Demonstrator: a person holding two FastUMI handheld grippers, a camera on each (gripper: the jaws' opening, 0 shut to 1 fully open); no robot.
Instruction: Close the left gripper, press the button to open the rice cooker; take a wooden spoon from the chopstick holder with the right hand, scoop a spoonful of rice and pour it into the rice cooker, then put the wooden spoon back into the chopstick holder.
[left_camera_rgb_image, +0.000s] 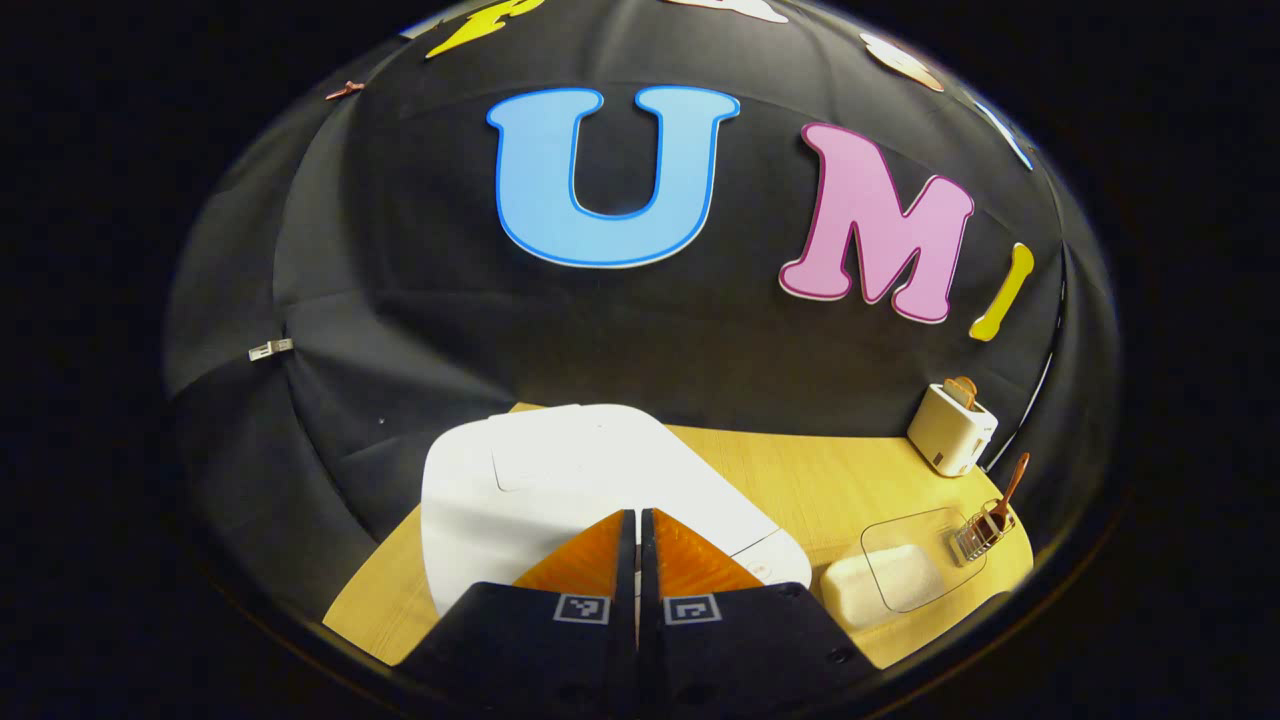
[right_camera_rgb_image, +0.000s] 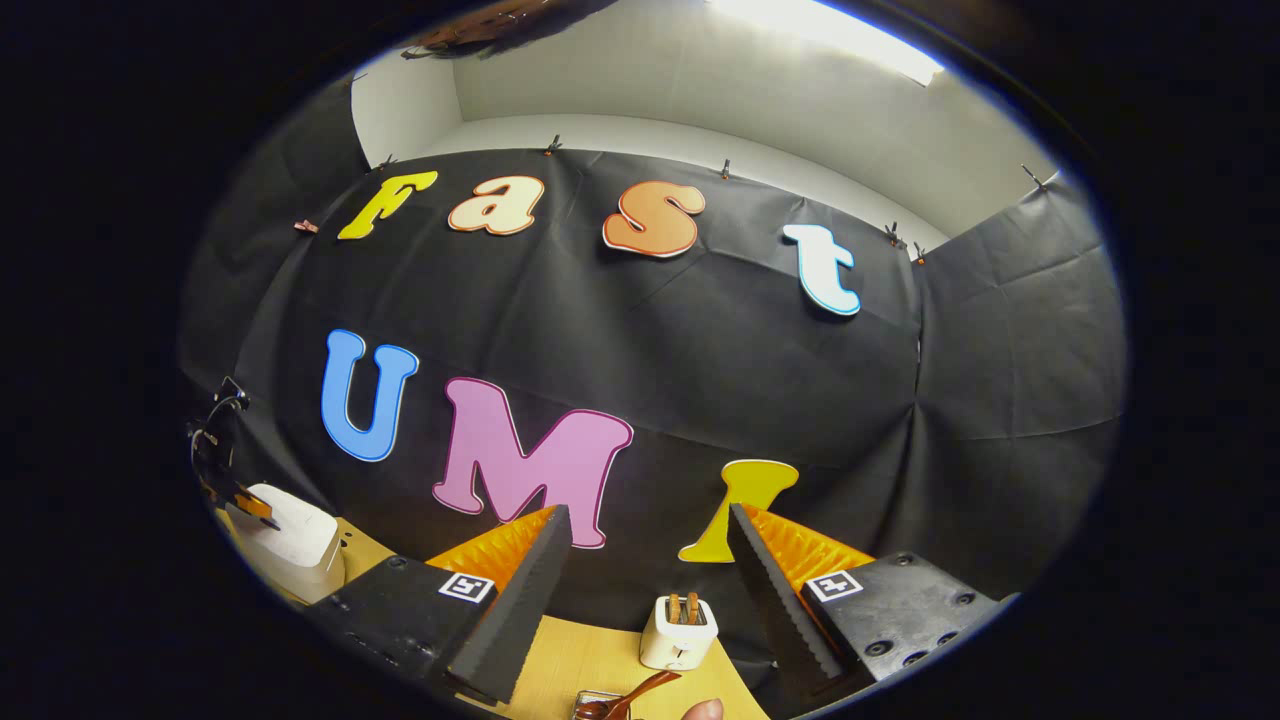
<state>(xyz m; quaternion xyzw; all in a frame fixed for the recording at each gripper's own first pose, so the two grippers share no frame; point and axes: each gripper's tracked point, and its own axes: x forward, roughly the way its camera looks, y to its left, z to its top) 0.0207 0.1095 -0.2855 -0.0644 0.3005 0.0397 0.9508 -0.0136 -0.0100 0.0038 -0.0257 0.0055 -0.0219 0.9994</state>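
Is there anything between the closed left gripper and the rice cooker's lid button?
Nothing visible stands between them. In the left gripper view, the left gripper is shut and hovers just over the front of the rice cooker, with its button slightly to the side of the tips. The lid top is bare.

Right gripper (right_camera_rgb_image: 648, 525) jaws apart, toaster (right_camera_rgb_image: 679, 631) between them, wooden spoon (right_camera_rgb_image: 622, 701) below, perhaps in its holder.

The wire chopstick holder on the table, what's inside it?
In the left gripper view, a wooden spoon stands tilted in the chopstick holder, handle sticking up. Its lower end sits behind the wires; too small to tell if anything else is inside.
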